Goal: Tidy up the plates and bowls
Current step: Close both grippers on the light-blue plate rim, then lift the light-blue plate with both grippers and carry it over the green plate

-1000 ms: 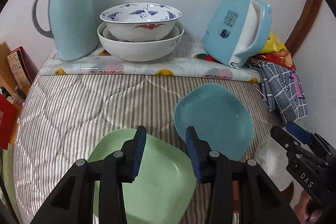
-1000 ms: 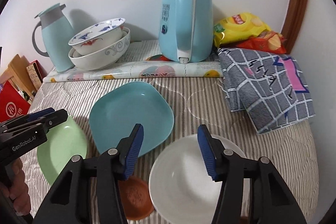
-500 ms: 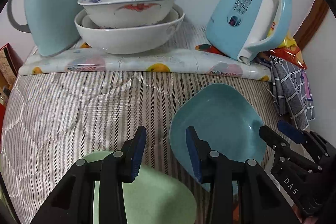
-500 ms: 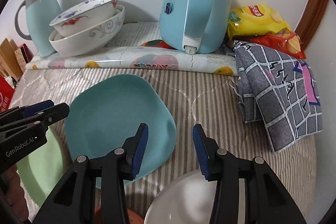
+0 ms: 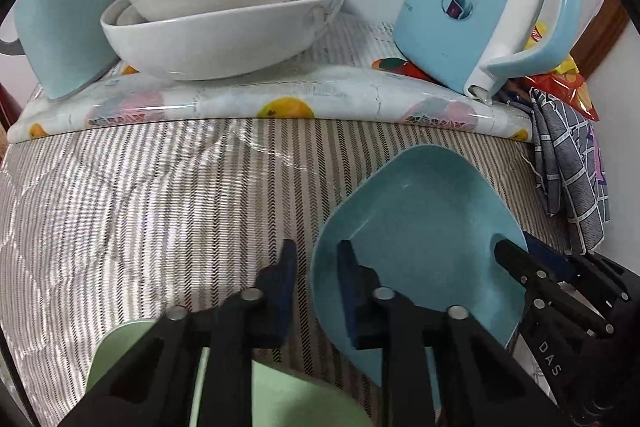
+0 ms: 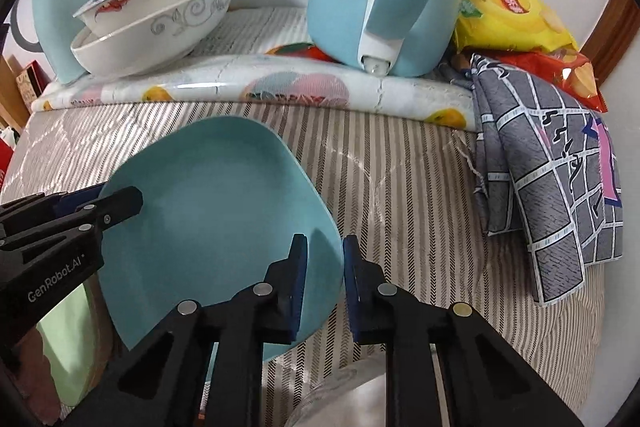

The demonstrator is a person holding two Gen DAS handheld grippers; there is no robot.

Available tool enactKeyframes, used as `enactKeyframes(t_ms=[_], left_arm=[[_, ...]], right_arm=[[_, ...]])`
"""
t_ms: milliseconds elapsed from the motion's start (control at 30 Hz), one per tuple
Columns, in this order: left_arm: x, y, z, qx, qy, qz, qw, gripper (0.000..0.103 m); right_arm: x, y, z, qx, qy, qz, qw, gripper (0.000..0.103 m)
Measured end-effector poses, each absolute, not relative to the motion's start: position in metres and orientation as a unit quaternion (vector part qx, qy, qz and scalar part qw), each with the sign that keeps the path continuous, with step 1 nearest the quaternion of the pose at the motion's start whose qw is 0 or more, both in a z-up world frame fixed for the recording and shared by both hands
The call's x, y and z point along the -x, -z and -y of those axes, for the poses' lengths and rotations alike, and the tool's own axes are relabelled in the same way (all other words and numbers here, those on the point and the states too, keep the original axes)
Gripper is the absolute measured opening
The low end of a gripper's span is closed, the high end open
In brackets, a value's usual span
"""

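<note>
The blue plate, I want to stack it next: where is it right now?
The blue plate lies on the striped cloth, with the left gripper at its left rim and the right gripper at its right rim, in front of the stacked bowls.

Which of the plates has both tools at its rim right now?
The blue plate: the left tool straddles one edge, the right tool the opposite edge. The green plate lies apart, beneath the left tool's body.
</note>
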State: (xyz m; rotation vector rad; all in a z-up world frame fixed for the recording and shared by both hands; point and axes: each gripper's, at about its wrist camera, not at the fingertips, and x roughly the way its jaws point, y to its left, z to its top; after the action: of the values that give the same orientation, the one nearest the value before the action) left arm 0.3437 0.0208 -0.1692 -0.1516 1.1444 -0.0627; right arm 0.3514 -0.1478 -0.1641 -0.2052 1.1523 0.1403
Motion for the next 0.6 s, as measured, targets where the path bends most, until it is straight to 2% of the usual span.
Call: enactKeyframes(t_ms=[133,600], left_arm=[[-0.342,0.166,-0.021,0.067,0.025,-0.529,0.846,0.011],[-0.32,0.117,-0.03,0.087,0.043,-0.49,0.866,0.009]], right_arm=[[-0.353,0.162,0.15,0.093,-0.064,-0.538,0.835,0.007],[-0.328,0.116,0.162,0.062,-0.068,-0.486,0.869,0.006]])
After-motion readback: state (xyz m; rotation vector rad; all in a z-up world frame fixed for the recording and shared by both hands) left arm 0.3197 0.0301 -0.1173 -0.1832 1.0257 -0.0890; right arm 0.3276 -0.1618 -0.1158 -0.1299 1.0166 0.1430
